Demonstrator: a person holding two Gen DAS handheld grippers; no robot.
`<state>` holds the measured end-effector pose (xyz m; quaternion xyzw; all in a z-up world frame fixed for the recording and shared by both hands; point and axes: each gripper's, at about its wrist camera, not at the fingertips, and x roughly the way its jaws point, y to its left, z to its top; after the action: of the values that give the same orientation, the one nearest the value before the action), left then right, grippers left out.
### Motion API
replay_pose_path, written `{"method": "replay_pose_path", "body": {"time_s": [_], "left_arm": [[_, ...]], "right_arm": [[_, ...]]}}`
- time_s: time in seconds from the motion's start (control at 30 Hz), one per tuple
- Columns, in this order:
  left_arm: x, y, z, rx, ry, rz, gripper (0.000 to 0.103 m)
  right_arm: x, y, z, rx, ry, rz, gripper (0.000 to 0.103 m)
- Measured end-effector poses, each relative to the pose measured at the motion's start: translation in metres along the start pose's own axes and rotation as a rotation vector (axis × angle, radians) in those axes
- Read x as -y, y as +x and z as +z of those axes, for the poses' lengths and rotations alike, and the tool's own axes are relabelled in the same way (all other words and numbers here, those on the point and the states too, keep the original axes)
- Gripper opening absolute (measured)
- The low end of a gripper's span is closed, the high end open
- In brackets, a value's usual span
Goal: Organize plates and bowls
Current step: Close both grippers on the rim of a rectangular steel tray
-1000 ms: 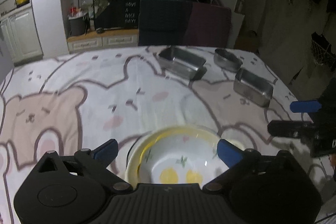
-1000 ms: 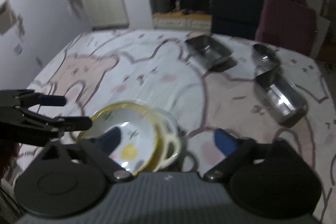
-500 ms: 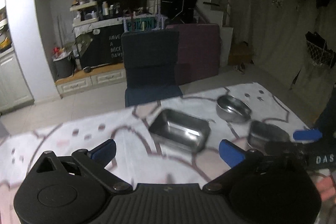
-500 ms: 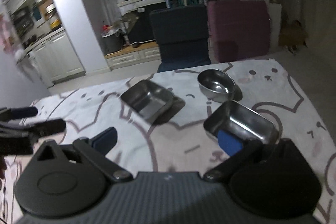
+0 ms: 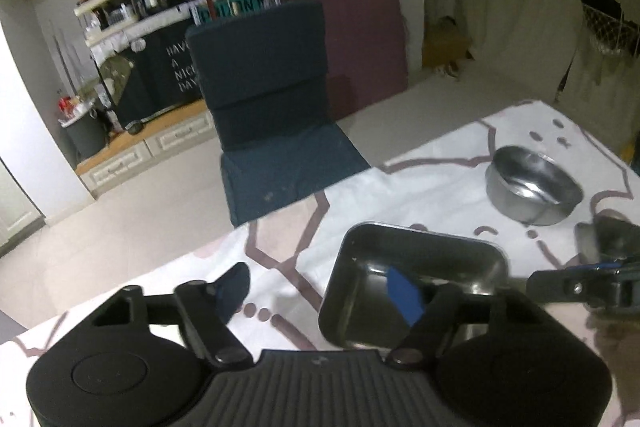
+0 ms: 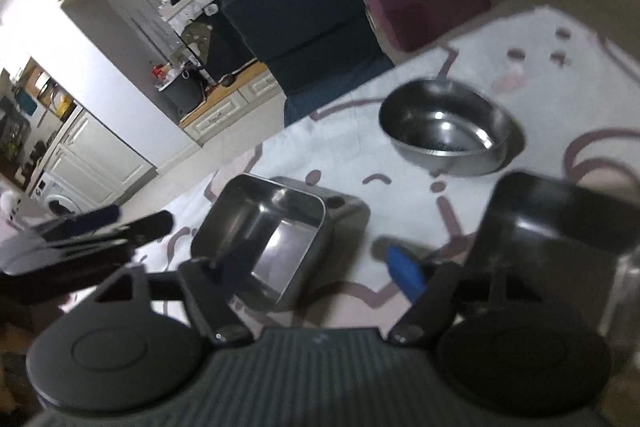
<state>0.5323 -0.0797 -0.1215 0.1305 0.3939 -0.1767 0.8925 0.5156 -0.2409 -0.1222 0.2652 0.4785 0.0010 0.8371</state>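
A rectangular steel tray (image 5: 412, 279) sits on the bear-print tablecloth (image 5: 420, 183) just ahead of my left gripper (image 5: 320, 289), which is open and empty; its right fingertip overlaps the tray. A round steel bowl (image 5: 534, 185) stands farther right. In the right wrist view the same tray (image 6: 272, 231) lies ahead on the left, the round bowl (image 6: 448, 129) farther off, and a second rectangular tray (image 6: 560, 227) on the right. My right gripper (image 6: 320, 267) is open and empty above the cloth between the trays. It shows at the right edge of the left wrist view (image 5: 580, 279).
The table's far edge (image 5: 360, 179) runs close behind the steel dishes. A dark blue floor chair (image 5: 272, 115) and a maroon cushion (image 5: 360, 47) stand beyond it. My left gripper shows at the left of the right wrist view (image 6: 100, 231).
Both grippers have moved forward from the yellow-rimmed ceramic bowls, now out of view, to the steel dishes at the far edge. Both stay open.
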Motion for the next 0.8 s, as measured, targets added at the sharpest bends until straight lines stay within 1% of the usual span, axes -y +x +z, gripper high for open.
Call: {"method": "replay_pose_path", "body": {"time_s": [0.03,0.1,0.17,0.2,0.33,0.37,0.4,0.43,0.5,0.53,0.6,0.73,0.8], "left_arm": [[-0.002,0.005,-0.001,-0.006,-0.004,-0.005,0.069],[-0.003,0.018,-0.001,-0.016,0.003,-0.011,0.058],[-0.001,0.028,0.000,-0.026,0.017,-0.014,0.054],[-0.001,0.031,0.000,-0.033,0.019,-0.015,0.050],[0.002,0.042,0.000,-0.057,0.027,-0.014,0.042],[0.003,0.043,-0.001,-0.066,0.031,-0.012,0.038],[0.004,0.045,-0.001,-0.074,0.035,-0.005,0.030],[0.005,0.046,-0.001,-0.081,0.036,0.000,0.026],[0.005,0.048,-0.002,-0.096,0.033,0.002,0.015],[0.006,0.047,-0.002,-0.097,0.033,0.000,0.015],[0.007,0.044,-0.003,-0.096,0.037,0.007,0.013],[0.002,0.036,-0.004,-0.083,-0.029,-0.027,0.008],[0.004,0.027,-0.005,-0.068,-0.044,-0.027,0.007]], "right_arm": [[0.001,0.006,0.001,-0.009,0.011,0.003,0.070],[0.005,0.022,0.001,-0.031,0.036,0.007,0.070],[0.009,0.030,0.000,-0.045,0.075,0.023,0.067],[0.011,0.030,0.000,-0.040,0.074,0.025,0.063],[0.004,0.032,-0.001,-0.051,0.056,0.041,0.052],[0.001,0.032,-0.003,-0.057,0.033,0.043,0.051],[-0.003,0.032,-0.004,-0.062,0.019,0.044,0.049],[-0.006,0.033,-0.005,-0.065,0.008,0.048,0.044],[-0.007,0.037,-0.003,-0.075,0.002,0.047,0.036],[-0.008,0.039,-0.004,-0.081,0.002,0.046,0.030],[-0.010,0.048,-0.002,-0.097,-0.002,0.048,0.023],[-0.008,0.048,-0.001,-0.082,-0.024,0.027,0.017],[-0.007,0.045,-0.001,-0.068,-0.040,0.013,0.015]]}}
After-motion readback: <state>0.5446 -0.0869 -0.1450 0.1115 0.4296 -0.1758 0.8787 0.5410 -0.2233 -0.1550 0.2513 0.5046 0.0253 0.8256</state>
